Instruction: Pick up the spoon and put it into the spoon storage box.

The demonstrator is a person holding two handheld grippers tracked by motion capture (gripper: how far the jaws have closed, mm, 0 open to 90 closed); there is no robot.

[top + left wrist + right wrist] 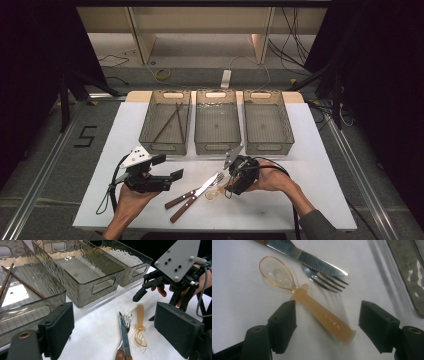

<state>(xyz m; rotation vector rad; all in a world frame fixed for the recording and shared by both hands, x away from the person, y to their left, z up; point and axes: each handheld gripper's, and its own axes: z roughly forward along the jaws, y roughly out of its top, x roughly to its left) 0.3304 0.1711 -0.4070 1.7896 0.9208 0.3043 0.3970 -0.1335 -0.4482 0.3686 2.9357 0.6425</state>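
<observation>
A translucent amber spoon (324,317) lies on the white table, its thick handle between the jaws of my right gripper (327,315). The jaws stand open on either side of the handle, the left pad (284,322) close beside it and the right pad well apart. The spoon (215,192) sits just right of a wooden-handled knife (192,202) and fork (195,189), which lie side by side. My left gripper (170,167) hovers open left of the cutlery with nothing between its fingers. In the left gripper view the spoon (140,315) lies beside the fork (128,315).
Three clear grey bins stand in a row at the table's back: left bin (145,131) holding chopsticks (170,122), middle bin (217,147) and right bin (290,135). White table surface (310,200) spreads to the right of my right hand.
</observation>
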